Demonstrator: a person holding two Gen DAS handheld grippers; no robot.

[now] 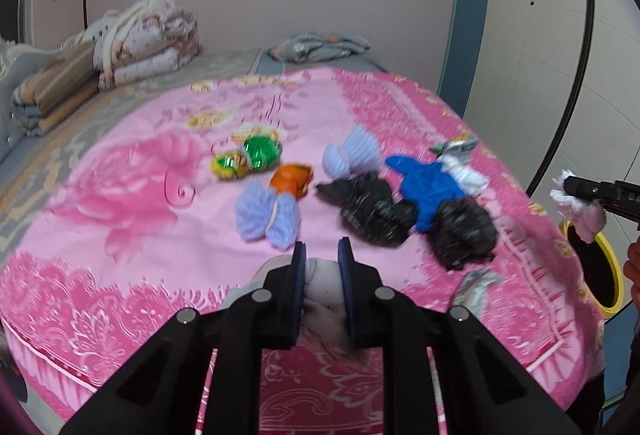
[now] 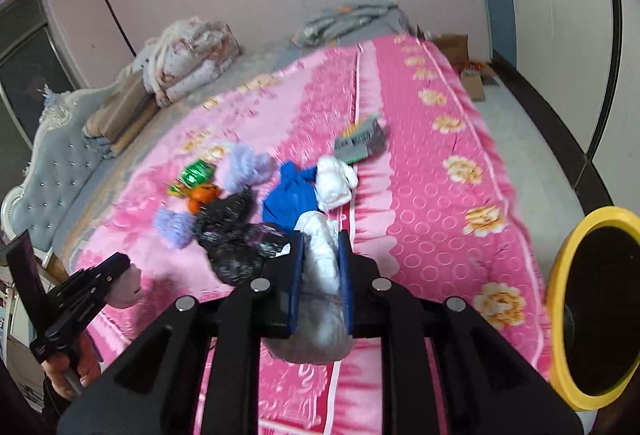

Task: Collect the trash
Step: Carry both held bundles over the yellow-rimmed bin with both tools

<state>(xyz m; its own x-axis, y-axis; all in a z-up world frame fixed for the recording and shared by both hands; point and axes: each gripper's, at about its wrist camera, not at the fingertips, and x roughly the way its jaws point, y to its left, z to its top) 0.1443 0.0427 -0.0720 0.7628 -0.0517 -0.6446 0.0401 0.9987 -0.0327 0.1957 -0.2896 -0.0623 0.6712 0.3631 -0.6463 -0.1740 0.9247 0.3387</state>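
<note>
Two handheld grippers work over a bed spread with a pink floral blanket (image 1: 140, 195), each already loaded. The left gripper (image 1: 322, 255) has its blue-padded fingers drawn close around a pale, soft wad (image 1: 324, 283) at the near edge of the blanket. The right gripper (image 2: 322, 247) pinches a crumpled white tissue (image 2: 320, 275) the same way; from the left wrist view that tissue hangs above the rim of a yellow bin (image 2: 560, 299) standing on the floor beside the bed.

The rest of the trash lies clustered mid-blanket: two black plastic bags (image 1: 372, 207), a blue bag (image 1: 428, 187) touching a white wad (image 2: 334, 183), two lilac knitted pieces (image 1: 268, 215), an orange wrapper (image 1: 290, 179), and green-and-yellow foil wrappers (image 1: 248, 157). A grey printed packet (image 2: 362, 139) sits just beyond the white wad. Folded quilts (image 1: 132, 43) are stacked at the far end by the wall.
</note>
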